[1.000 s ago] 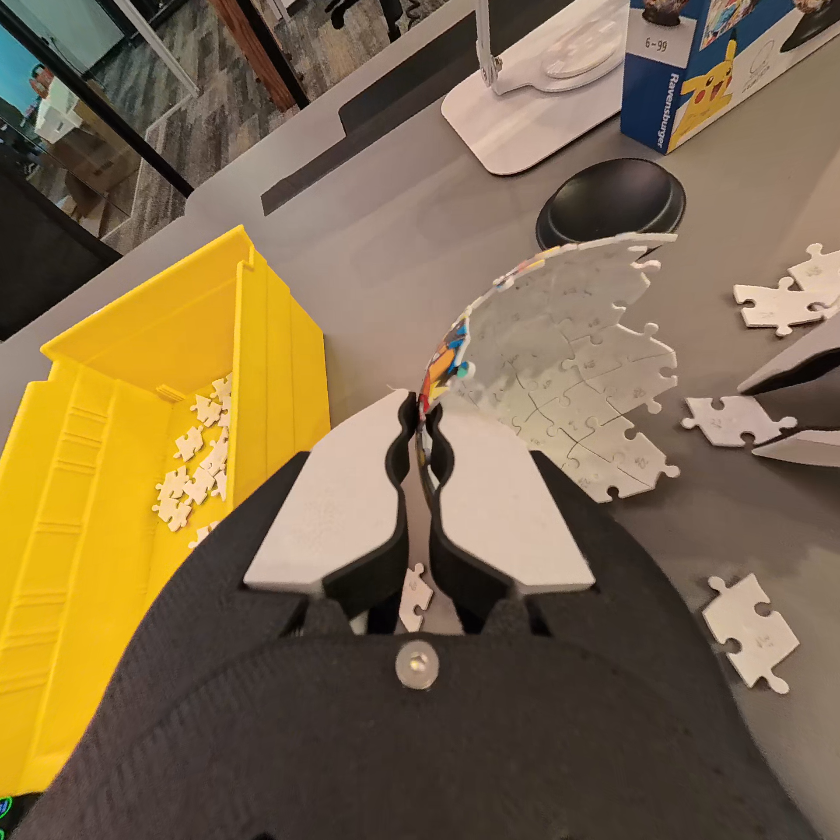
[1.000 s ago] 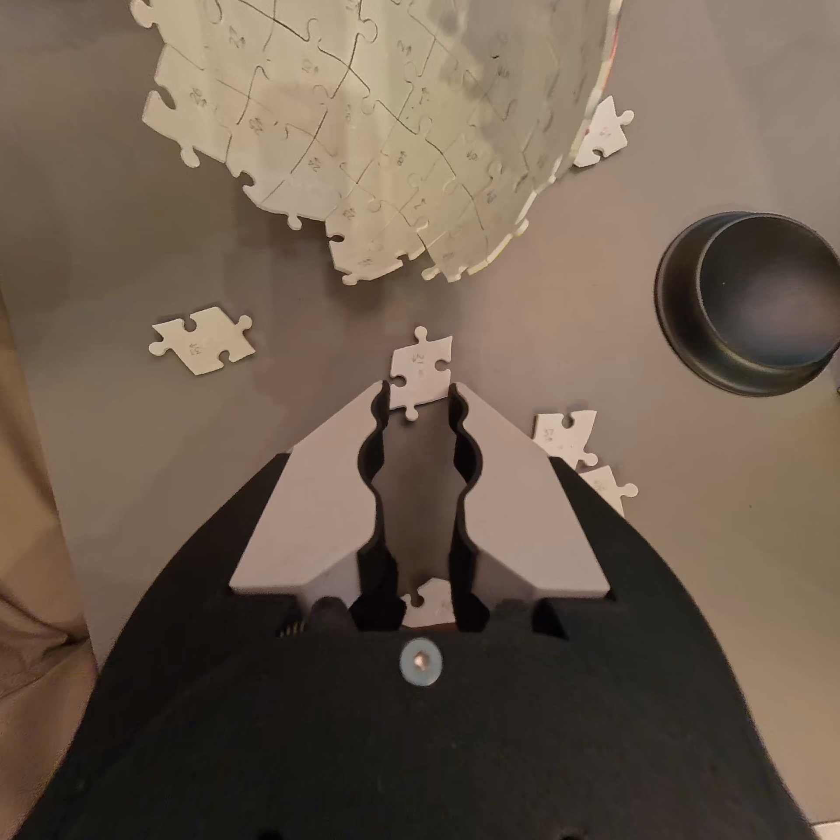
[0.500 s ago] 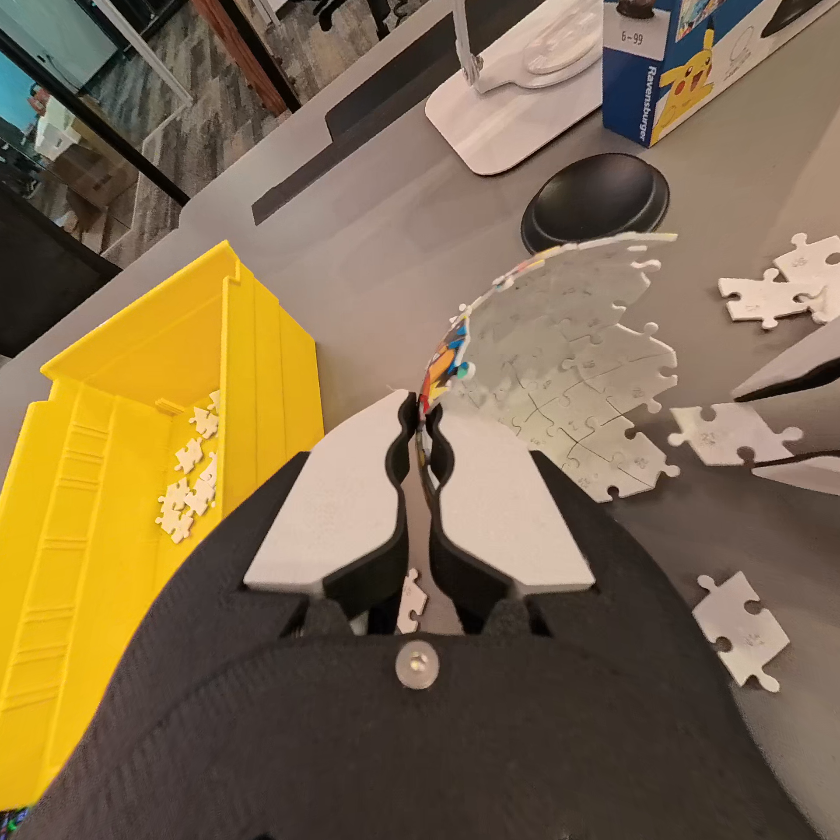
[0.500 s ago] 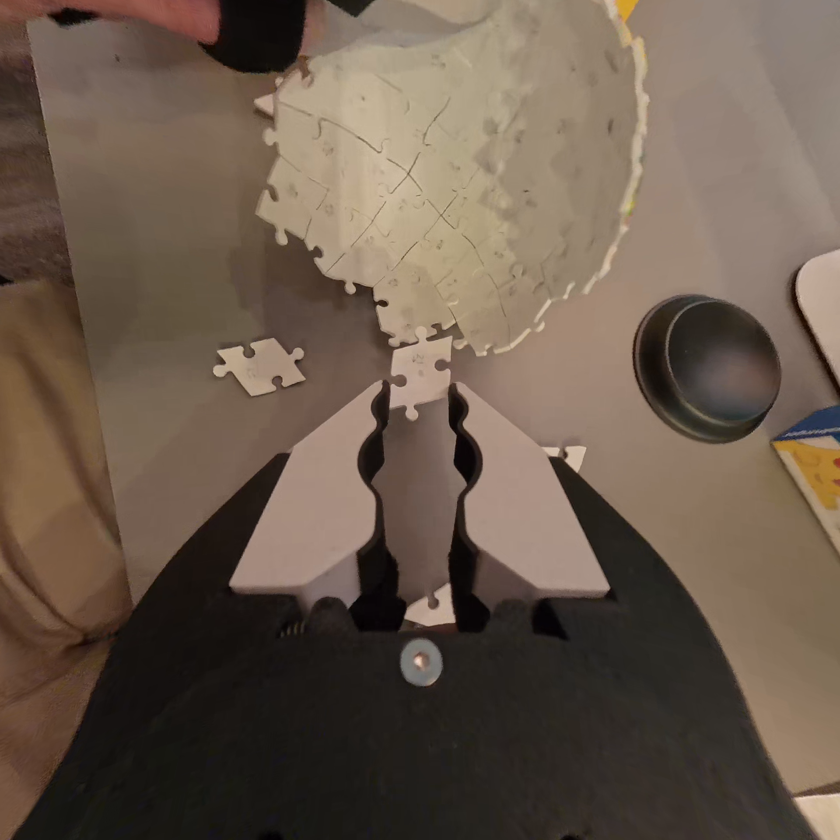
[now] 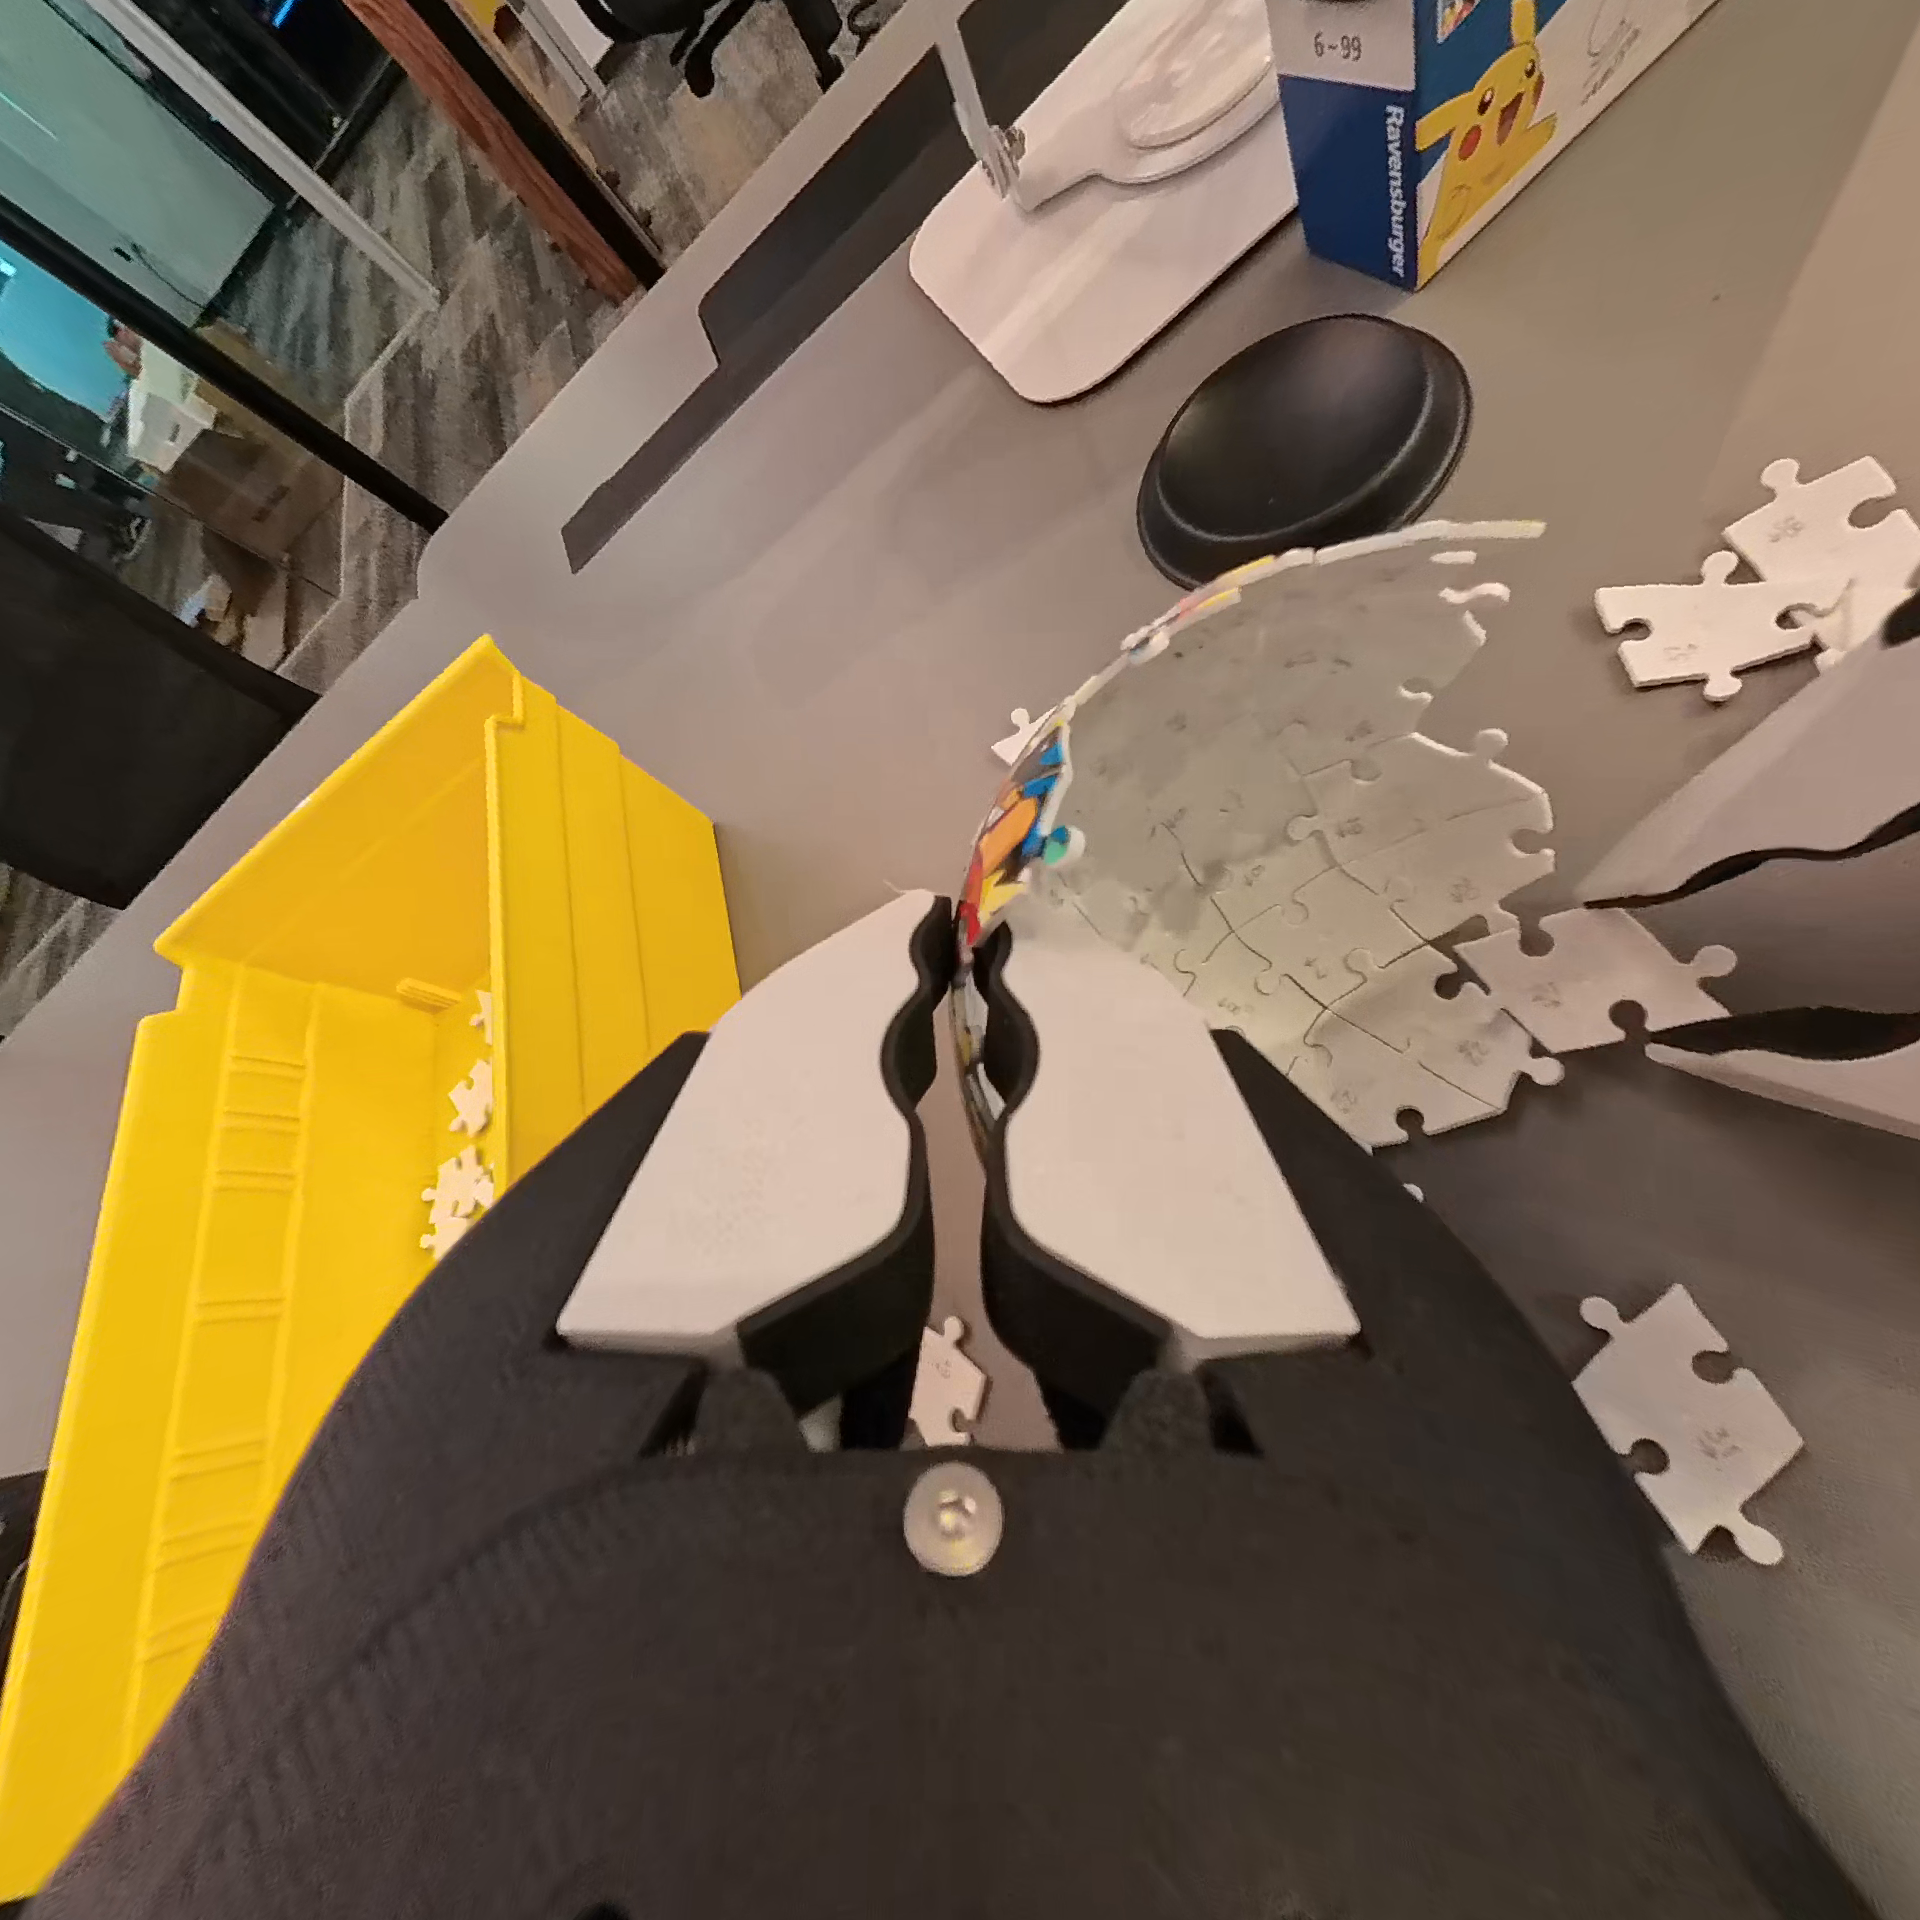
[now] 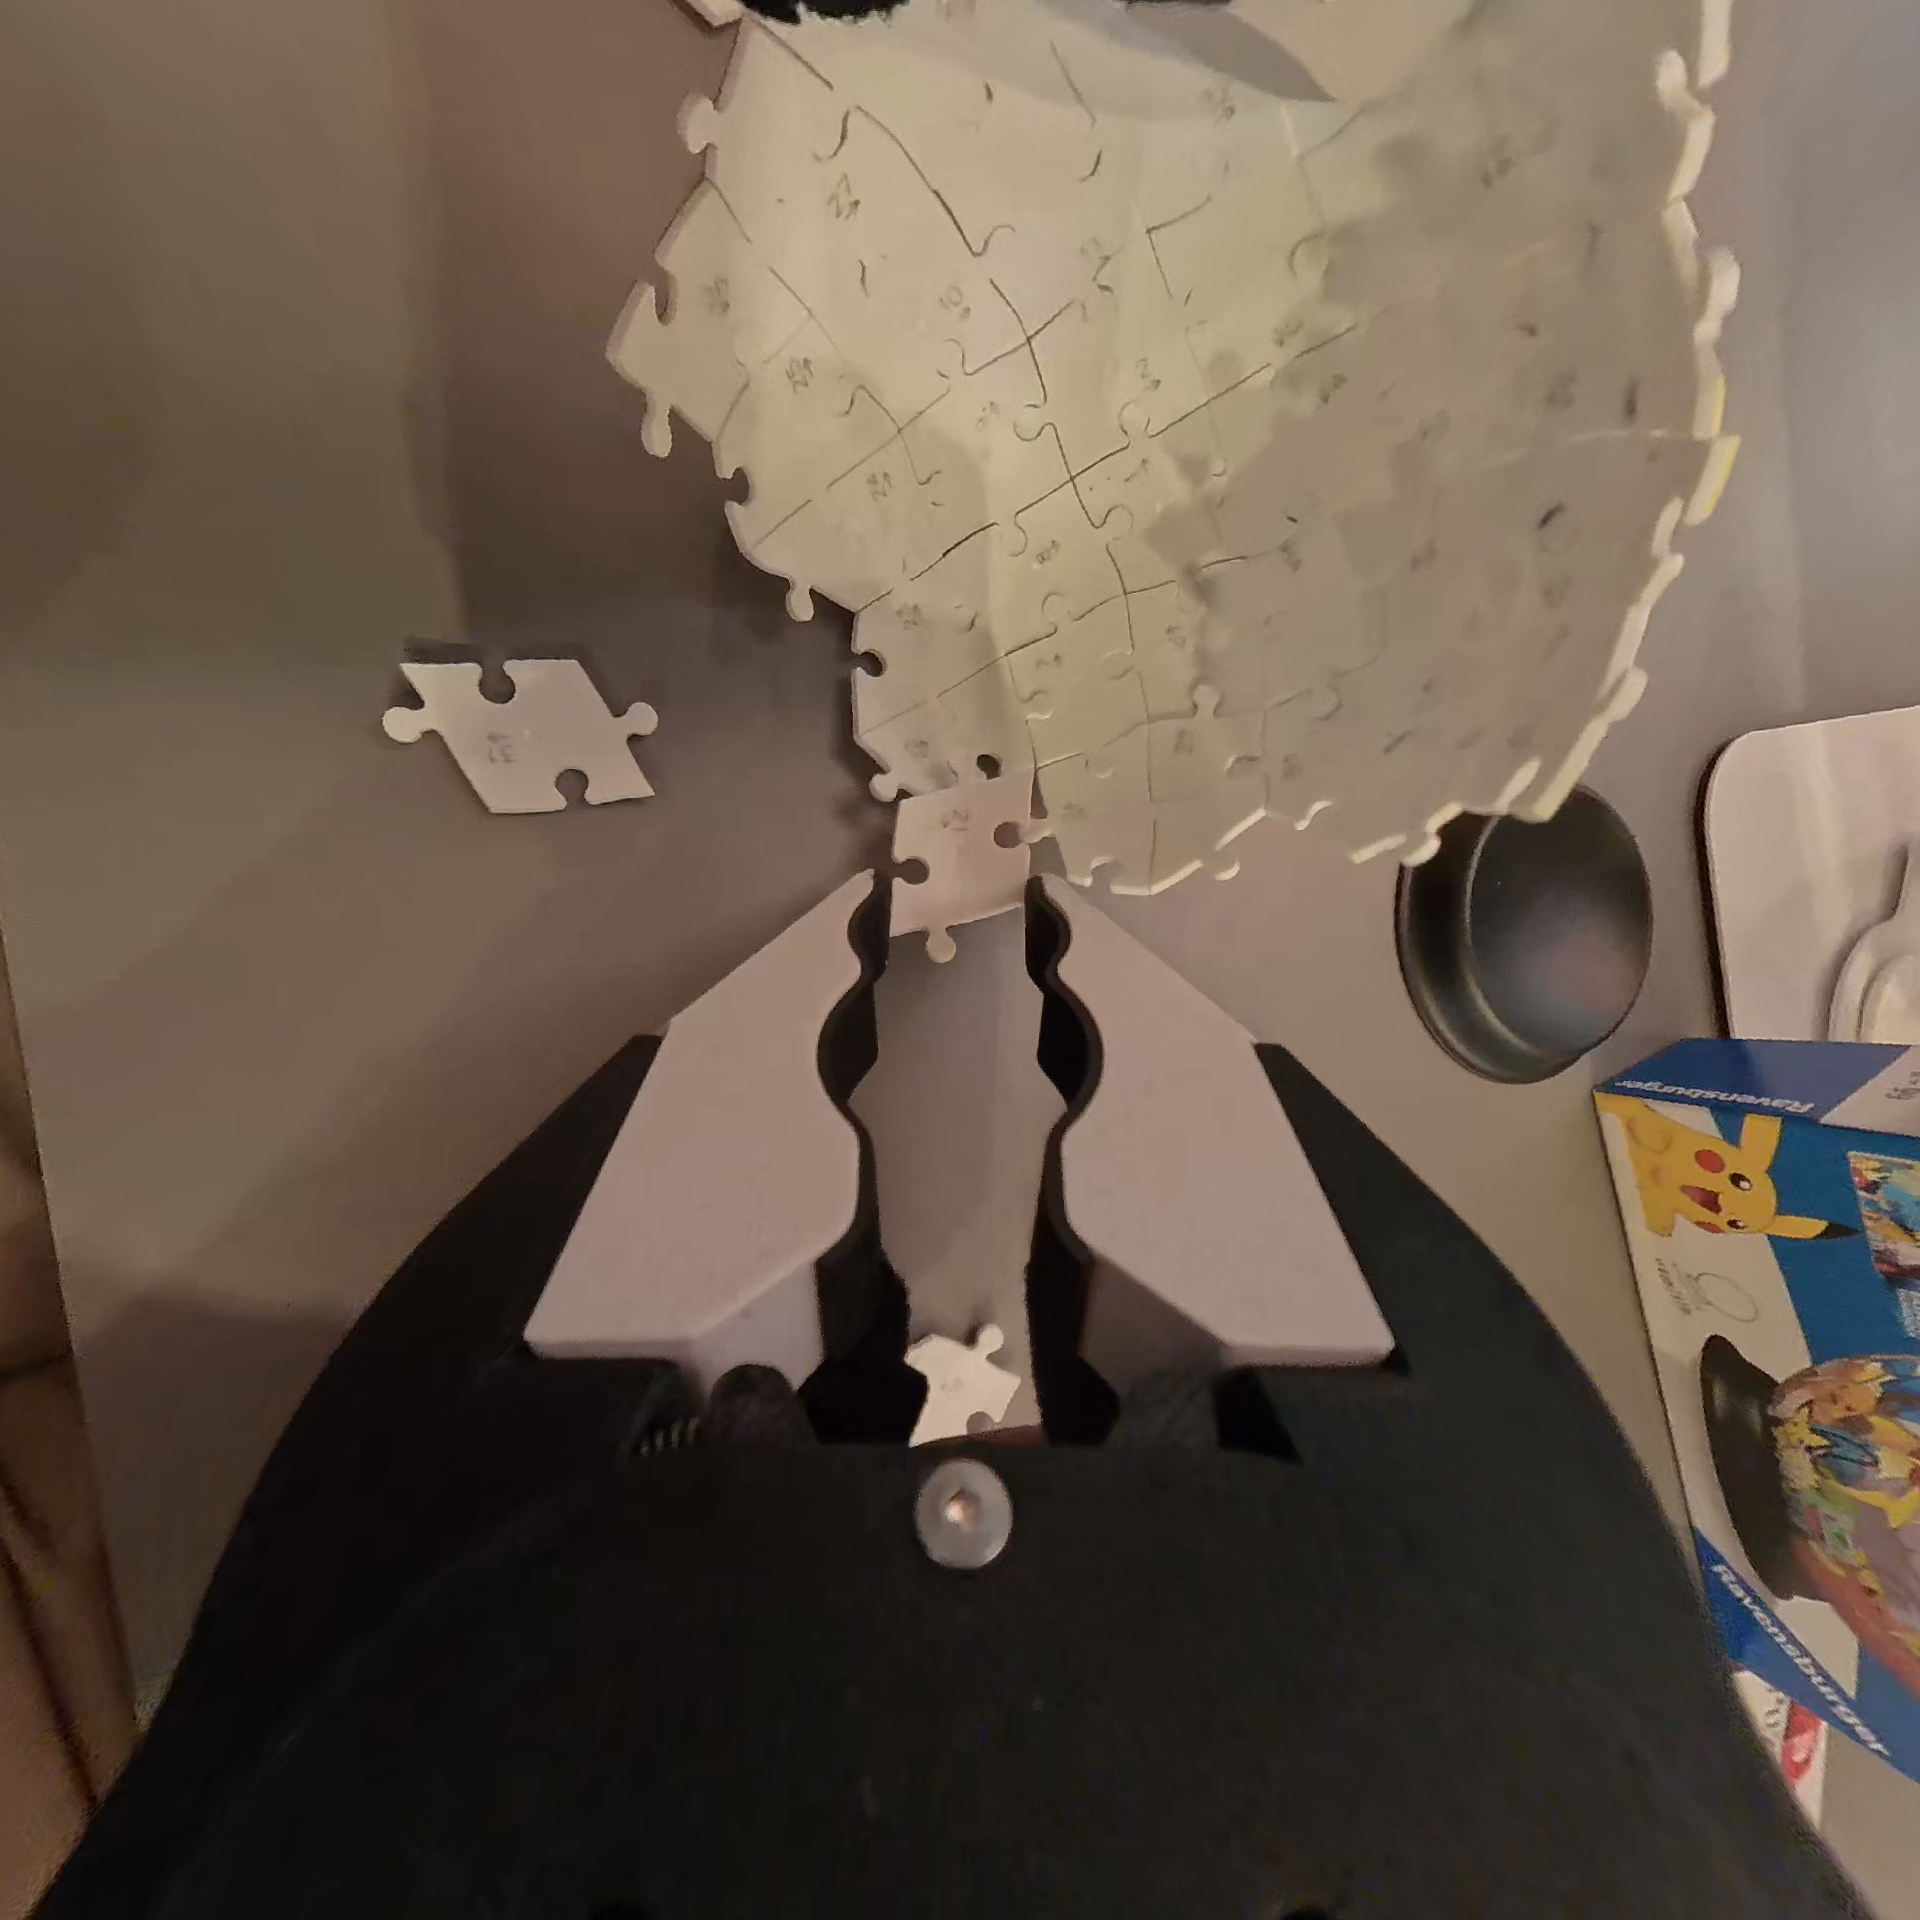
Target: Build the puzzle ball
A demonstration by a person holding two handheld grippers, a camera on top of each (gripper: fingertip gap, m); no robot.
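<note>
Seen from the left wrist: left gripper clamped on the printed rim of the half-built puzzle ball shell, tilting it up off the grey table with the pale, numbered inner face turned toward the other tool, evidently to steady the open edge for fitting. At right, right gripper reaching in with a single puzzle piece against the shell's jagged lower edge. To the left, yellow bin holding more unsorted pieces; behind the shell, black dome stand, white lamp base and blue puzzle box. Loose pieces scattered on the table, one pair near the lower right, others farther back.

Seen from the right wrist: right gripper pinching the single puzzle piece by its near edge at the very fingertips, leaving the tabbed far edge free to meet the shell. Piece touching the shell's lowest corner; whether seated or merely abutting, impossible to say. Joined pair of pieces lying apart on the table to the left; black stand partly hidden under the shell's rim at right, puzzle box beside it. Likely stage: pressing this piece home, with many pieces left to place.
</note>
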